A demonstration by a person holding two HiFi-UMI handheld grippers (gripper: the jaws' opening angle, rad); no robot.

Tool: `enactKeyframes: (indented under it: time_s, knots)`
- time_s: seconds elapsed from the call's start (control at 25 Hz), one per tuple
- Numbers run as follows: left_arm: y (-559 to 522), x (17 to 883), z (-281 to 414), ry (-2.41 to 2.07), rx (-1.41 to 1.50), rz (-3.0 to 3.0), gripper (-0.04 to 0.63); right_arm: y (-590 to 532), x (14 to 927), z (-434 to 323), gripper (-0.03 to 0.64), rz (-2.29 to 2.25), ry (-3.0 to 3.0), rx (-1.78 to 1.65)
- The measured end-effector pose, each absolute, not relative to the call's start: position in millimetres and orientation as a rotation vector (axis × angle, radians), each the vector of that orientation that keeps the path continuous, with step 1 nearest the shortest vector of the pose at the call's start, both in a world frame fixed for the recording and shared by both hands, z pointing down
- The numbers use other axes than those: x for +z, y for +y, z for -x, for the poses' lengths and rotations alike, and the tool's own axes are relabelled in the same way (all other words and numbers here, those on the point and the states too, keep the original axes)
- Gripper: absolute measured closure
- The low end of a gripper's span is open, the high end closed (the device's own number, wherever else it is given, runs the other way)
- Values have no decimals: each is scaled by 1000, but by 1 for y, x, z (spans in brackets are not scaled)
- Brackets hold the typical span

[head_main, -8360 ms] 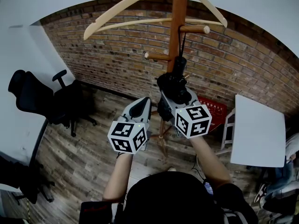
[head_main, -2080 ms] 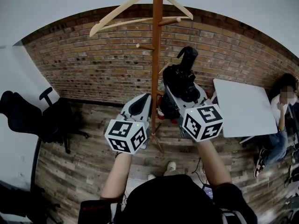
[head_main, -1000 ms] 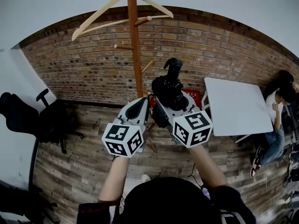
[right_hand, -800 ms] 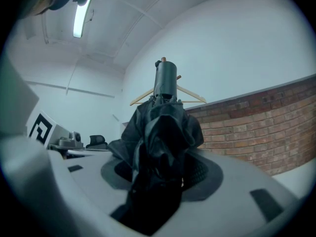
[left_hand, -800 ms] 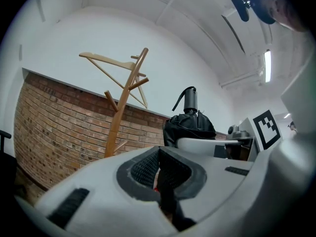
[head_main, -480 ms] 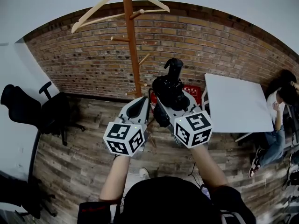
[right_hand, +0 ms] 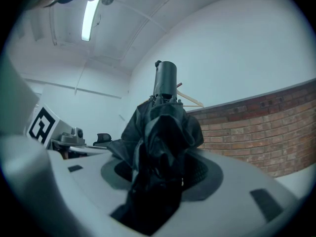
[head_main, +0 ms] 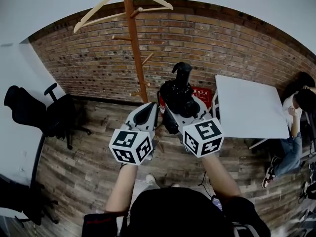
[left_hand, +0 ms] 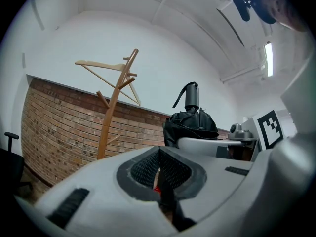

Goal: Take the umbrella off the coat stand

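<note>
Brick wall (head_main: 237,48) ahead: I'm clamping the folded umbrella (head_main: 177,90) between right gripper (head_main: 180,108) fingers, clear of the coat stand (head_main: 134,48); left gripper (head_main: 148,113) fingers pressing together.

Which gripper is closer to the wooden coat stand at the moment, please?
Left. In the head view the left gripper sits just right of the coat stand, near its lower pole; the right gripper, holding the folded black umbrella, is farther right again.
</note>
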State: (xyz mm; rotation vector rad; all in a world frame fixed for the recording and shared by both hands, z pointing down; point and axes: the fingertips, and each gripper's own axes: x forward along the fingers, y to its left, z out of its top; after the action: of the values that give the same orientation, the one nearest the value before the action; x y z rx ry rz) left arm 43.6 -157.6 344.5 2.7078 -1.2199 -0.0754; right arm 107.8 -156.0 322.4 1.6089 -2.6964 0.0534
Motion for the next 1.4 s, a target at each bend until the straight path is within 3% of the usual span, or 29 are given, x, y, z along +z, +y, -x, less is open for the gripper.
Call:
enactKeyframes:
  time_s: [0.76,1.4]
  knots:
    - [-133,352,-65,-1285,-69,-2673,577,-131,322,-128,382,-1534,-2758,5]
    - [-147,341,-37,-1246,-69,-2708,577,-144,315,-103,382,-1582,-2725,-26]
